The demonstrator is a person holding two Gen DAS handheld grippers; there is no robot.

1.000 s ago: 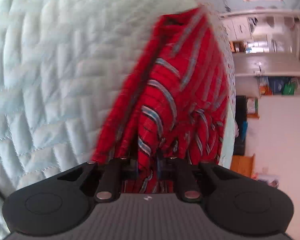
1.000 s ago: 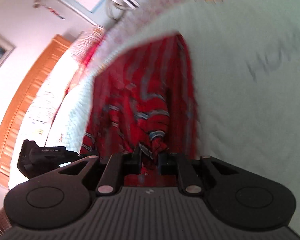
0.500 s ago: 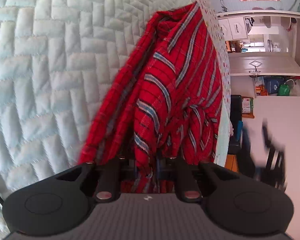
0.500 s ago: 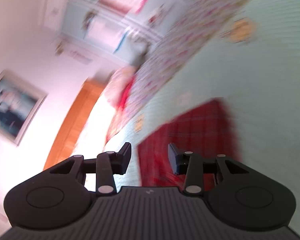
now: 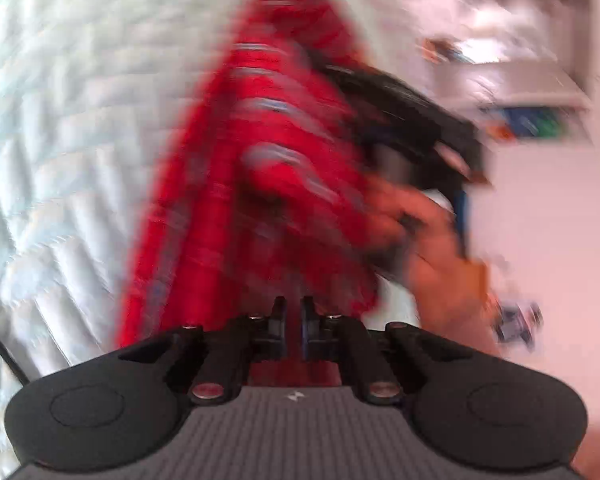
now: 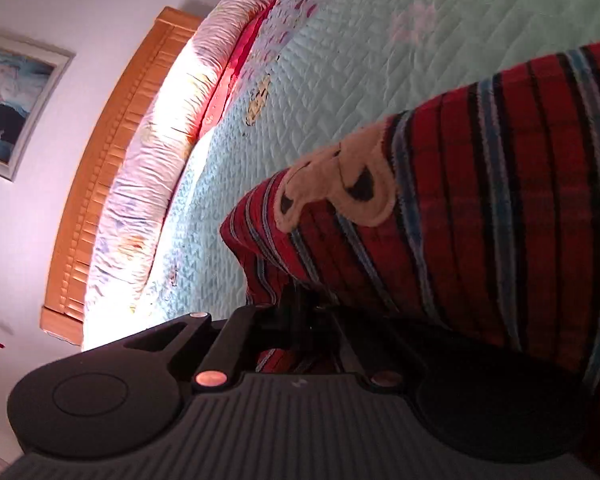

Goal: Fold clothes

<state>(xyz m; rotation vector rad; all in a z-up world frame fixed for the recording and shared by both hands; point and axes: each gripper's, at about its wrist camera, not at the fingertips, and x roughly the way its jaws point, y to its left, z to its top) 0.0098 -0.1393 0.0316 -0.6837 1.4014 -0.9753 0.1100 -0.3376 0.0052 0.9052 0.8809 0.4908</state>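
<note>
A red garment (image 5: pixel 260 160) with blue and grey stripes hangs over the pale quilted bedspread (image 5: pixel 80 120). My left gripper (image 5: pixel 294 312) is shut on its lower edge, with red cloth pinched between the fingers. The left wrist view is blurred. It shows the other gripper (image 5: pixel 404 120) and a person's hand (image 5: pixel 428 248) against the garment's right side. In the right wrist view the garment (image 6: pixel 500 200) bears a cream patch (image 6: pixel 340 188) and drapes over the right finger. My right gripper (image 6: pixel 300 312) is shut on a fold of it.
The bedspread (image 6: pixel 360 60) runs up to a long floral bolster (image 6: pixel 160 152) against a wooden headboard (image 6: pixel 112 128). A framed picture (image 6: pixel 8 96) hangs on the wall. White shelves (image 5: pixel 520 80) with clutter stand beyond the bed's far edge.
My right gripper was open and away from the cloth half a second ago; it has come back and shut on the garment. The left gripper keeps its hold and is moving fast.
</note>
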